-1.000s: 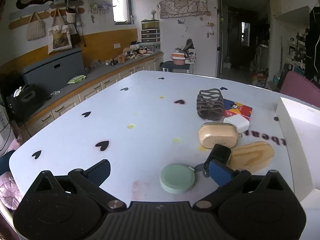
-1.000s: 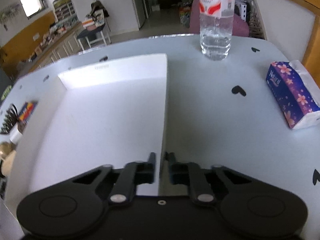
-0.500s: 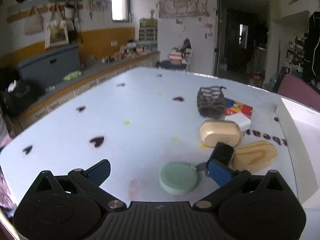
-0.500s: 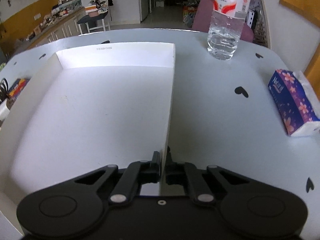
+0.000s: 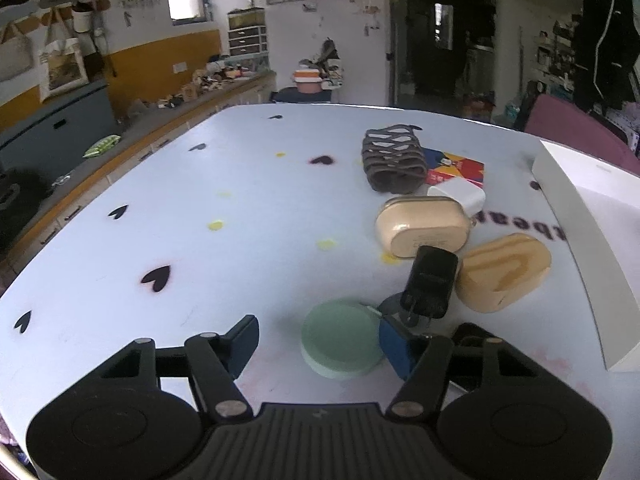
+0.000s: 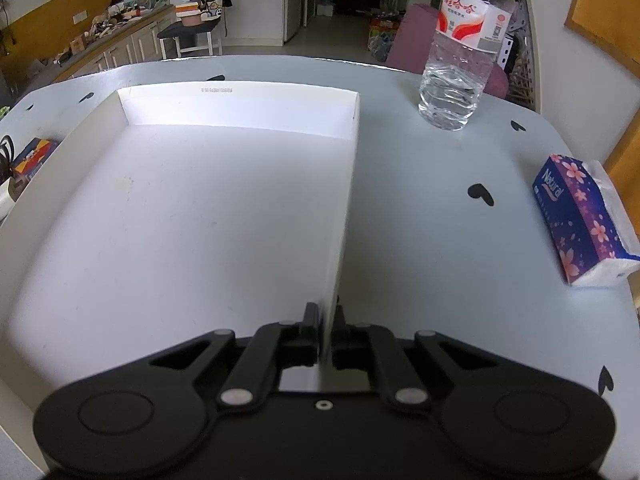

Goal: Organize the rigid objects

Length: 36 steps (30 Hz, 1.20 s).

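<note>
My left gripper (image 5: 320, 340) is open low over the table, with a green round disc (image 5: 340, 338) between its blue fingertips. Just beyond lie a black charger (image 5: 430, 286), a wooden oval block (image 5: 502, 272), a beige oval case (image 5: 422, 230), a white adapter (image 5: 458, 196), a dark lattice holder (image 5: 394, 158) and a colourful card box (image 5: 456, 168). My right gripper (image 6: 328, 324) is shut on the right wall of the empty white shallow box (image 6: 346, 200), which also shows at the right edge of the left wrist view (image 5: 576, 216).
A water bottle (image 6: 460, 52) stands beyond the box on the right. A blue tissue pack (image 6: 580, 216) lies at the table's right edge. A cluttered counter (image 5: 120, 136) runs along the left wall, and a maroon chair (image 5: 576, 128) stands behind the table.
The left gripper has moved forward, so the green disc now sits between its fingertips. The right gripper stays shut on the box wall, and the box has swung to face straighter ahead.
</note>
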{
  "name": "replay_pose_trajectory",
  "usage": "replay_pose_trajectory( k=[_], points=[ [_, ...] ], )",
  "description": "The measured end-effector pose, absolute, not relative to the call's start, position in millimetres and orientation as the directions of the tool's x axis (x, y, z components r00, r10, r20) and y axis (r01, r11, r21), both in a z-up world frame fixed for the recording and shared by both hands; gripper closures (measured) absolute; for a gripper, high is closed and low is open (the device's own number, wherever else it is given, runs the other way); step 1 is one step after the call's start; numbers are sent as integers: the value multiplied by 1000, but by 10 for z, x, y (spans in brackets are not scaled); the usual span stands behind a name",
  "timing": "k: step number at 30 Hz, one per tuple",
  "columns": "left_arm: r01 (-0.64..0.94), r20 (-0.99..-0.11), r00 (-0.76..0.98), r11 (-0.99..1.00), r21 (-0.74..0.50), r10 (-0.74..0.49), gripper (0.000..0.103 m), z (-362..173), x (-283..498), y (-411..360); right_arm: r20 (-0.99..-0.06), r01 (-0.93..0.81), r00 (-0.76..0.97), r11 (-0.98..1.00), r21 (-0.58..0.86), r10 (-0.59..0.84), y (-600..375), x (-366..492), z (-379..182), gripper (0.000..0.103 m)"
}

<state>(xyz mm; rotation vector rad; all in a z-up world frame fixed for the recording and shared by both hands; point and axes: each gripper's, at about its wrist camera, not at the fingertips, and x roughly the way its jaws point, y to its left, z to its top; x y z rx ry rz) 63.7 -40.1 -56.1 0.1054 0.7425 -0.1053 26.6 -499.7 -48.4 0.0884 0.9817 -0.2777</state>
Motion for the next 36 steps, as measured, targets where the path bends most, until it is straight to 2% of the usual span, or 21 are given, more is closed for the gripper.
replay_pose_trajectory(
  k=[10, 12, 13, 14, 19, 26, 31, 36],
  points=[
    [141, -706, 704, 990, 25, -82, 36, -671, 754, -454, -830, 272, 524, 961, -50, -191, -5002, 273, -485, 97],
    [141, -701, 708, 990, 16, -89, 41, -671, 757, -451, -830, 271, 524, 961, -51, -192, -5000, 271, -488, 97],
    [139, -696, 712, 990, 14, -90, 51, -668, 751, -449, -830, 271, 525, 961, -51, -192, -5000, 271, -491, 97],
    [133, -694, 714, 991, 10, -89, 52, -662, 750, -444, -829, 272, 525, 961, -50, -191, -5004, 274, -492, 97],
    [136, -688, 715, 990, -39, -125, 52, -637, 715, -413, -830, 272, 524, 961, -50, -191, -5003, 274, -494, 97],
    [152, -621, 768, 986, -62, -157, 53, -355, 620, -492, -830, 271, 524, 961, -51, -192, -5004, 273, -494, 97],
    [259, -549, 797, 964, -68, -253, 53, -85, 534, -864, -829, 270, 525, 961, -53, -193, -5003, 274, -500, 97],
    [430, -535, 743, 899, -77, -401, 53, -22, 495, -1432, -829, 270, 525, 961, -53, -193, -5003, 275, -502, 97]
  ],
)
